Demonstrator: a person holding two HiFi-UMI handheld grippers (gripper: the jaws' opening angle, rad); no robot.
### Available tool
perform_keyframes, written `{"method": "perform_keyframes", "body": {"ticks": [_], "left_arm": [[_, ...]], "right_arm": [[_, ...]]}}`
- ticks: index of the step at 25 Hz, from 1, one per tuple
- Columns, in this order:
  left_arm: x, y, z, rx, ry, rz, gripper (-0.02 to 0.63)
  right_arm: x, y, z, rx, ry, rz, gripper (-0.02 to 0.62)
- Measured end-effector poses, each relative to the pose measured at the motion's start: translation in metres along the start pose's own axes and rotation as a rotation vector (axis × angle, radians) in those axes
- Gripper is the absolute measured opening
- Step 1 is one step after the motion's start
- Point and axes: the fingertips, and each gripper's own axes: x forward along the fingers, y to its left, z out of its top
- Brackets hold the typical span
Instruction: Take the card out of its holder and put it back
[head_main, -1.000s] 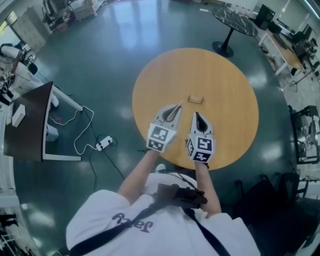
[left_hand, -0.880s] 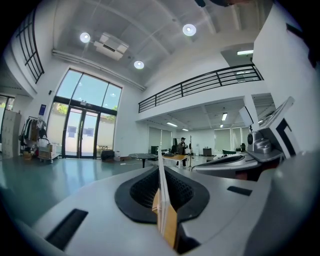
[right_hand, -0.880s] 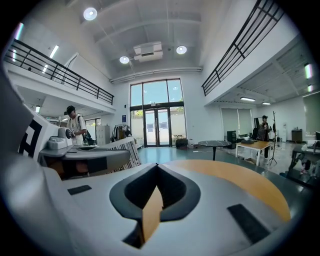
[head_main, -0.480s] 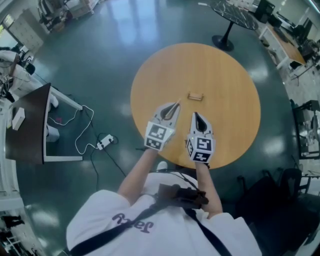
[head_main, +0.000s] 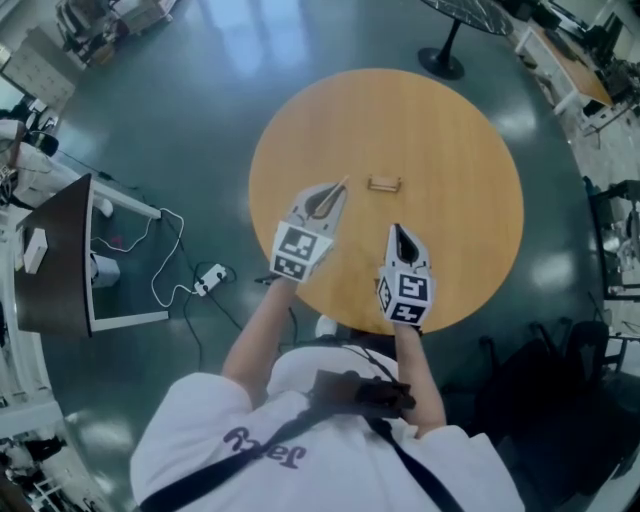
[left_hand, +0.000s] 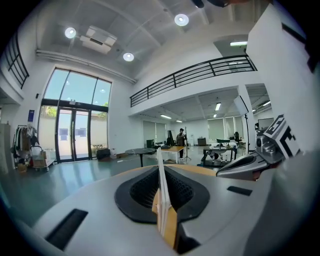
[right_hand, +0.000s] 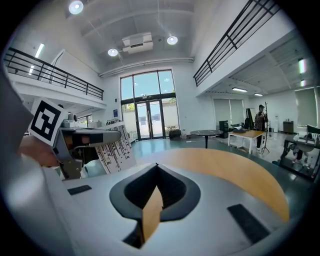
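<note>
The left gripper (head_main: 331, 199) hangs over the round wooden surface (head_main: 470, 160) with its jaws nearly together on the card (left_hand: 159, 172). In the left gripper view the card is a thin white sheet seen edge-on, upright between the tan pads and rising above them. The card is up off the surface and apart from the holder (head_main: 384, 183).

The holder is a small wooden block lying close to the middle of the surface, a touch toward 12 o'clock. The left gripper's tip is near it at about 9 o'clock and points toward 1 o'clock.

The right gripper (head_main: 398, 238) sits at 6 o'clock from the holder, farther off than the left one, pointing to 12 o'clock. Its jaws are pressed together with nothing between them, as the right gripper view (right_hand: 151, 202) shows.

On the dark green floor (head_main: 200, 120), at about 8 o'clock from the surface, lies a white power strip (head_main: 208, 283) with a white cable (head_main: 165, 250) looping away to 10 o'clock. Far back in the hall, a person (left_hand: 179, 141) stands beside a table.
</note>
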Motion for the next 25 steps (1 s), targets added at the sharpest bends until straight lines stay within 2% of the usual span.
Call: {"method": "perform_keyframes", "body": {"ticks": [10, 17, 25], "left_arm": [[0.036, 0.015, 0.023, 0.121, 0.040, -0.080, 0.029], [0.070, 0.023, 0.040, 0.238, 0.056, -0.177, 0.029], [0.110, 0.033, 0.056, 0.379, 0.070, -0.221, 0.029]], "right_arm": [[0.005, -0.031, -0.005, 0.044, 0.019, -0.023, 0.021], [0.015, -0.045, -0.005, 0.065, 0.030, -0.042, 0.021], [0.018, -0.066, -0.003, 0.133, 0.023, -0.073, 0.021]]}}
